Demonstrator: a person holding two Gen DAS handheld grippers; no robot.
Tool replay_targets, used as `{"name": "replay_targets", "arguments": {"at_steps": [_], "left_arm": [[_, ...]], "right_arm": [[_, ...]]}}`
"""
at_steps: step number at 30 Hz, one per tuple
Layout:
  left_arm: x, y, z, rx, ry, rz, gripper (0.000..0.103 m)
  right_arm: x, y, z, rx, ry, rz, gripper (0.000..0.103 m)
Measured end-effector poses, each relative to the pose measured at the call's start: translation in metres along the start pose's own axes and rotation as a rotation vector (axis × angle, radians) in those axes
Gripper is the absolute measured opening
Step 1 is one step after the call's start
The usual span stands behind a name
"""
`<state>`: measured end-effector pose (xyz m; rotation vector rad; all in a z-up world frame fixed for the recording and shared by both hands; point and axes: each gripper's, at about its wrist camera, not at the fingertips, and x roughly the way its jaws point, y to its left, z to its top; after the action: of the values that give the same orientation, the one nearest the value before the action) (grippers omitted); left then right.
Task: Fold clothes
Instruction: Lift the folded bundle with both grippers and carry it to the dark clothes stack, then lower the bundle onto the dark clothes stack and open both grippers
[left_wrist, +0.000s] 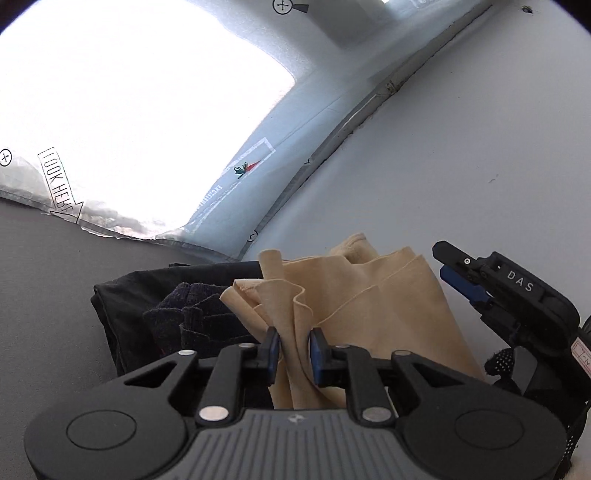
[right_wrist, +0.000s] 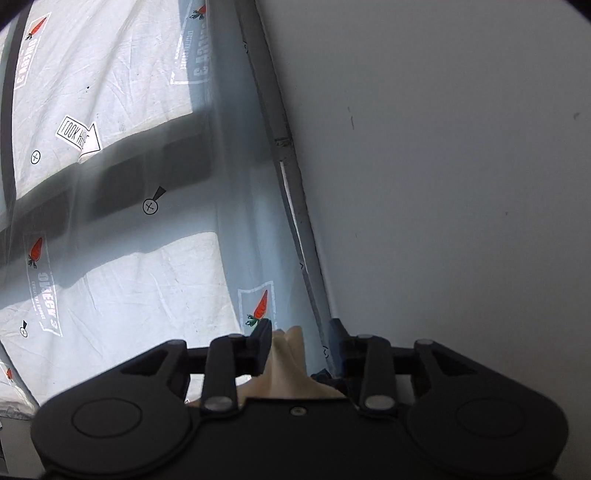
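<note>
This looks like a set-up recording space, not a lived-in home. A plain grey table (left_wrist: 44, 280) fills the lower left of the left wrist view, with clothes heaped on it: a tan cloth (left_wrist: 388, 295) at lower centre and dark garments (left_wrist: 177, 306) to its left. Behind it hangs a printed plastic sheet (right_wrist: 140, 280), lit from behind, carrying carrot logos (right_wrist: 261, 304), crosshair marks (right_wrist: 150, 206) and a "LOOK HERE" arrow (right_wrist: 78, 137) at the left of the right wrist view. A bare white wall (right_wrist: 461, 166) takes up the right of both views, meeting the sheet along a grey strip (right_wrist: 291, 177).
</note>
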<state>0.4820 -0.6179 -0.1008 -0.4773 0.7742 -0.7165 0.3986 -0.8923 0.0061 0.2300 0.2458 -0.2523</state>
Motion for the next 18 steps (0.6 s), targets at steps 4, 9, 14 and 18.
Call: {"name": "replay_targets", "arguments": {"at_steps": [4, 9, 14, 18], "left_arm": [[-0.004, 0.015, 0.014, 0.012, -0.073, 0.116, 0.047], [0.014, 0.017, 0.009, 0.098, -0.028, 0.166, 0.057], [0.020, 0.021, -0.007, 0.117, 0.036, 0.171, 0.059], [0.008, 0.028, -0.011, 0.131, 0.034, 0.193, 0.063]], "right_arm": [[-0.010, 0.012, -0.016, -0.088, -0.017, 0.002, 0.035], [0.000, 0.034, -0.048, -0.275, 0.091, 0.039, 0.032], [0.061, 0.039, -0.087, -0.471, 0.208, -0.140, 0.029], [0.076, 0.038, -0.092, -0.481, 0.233, -0.128, 0.032]]}}
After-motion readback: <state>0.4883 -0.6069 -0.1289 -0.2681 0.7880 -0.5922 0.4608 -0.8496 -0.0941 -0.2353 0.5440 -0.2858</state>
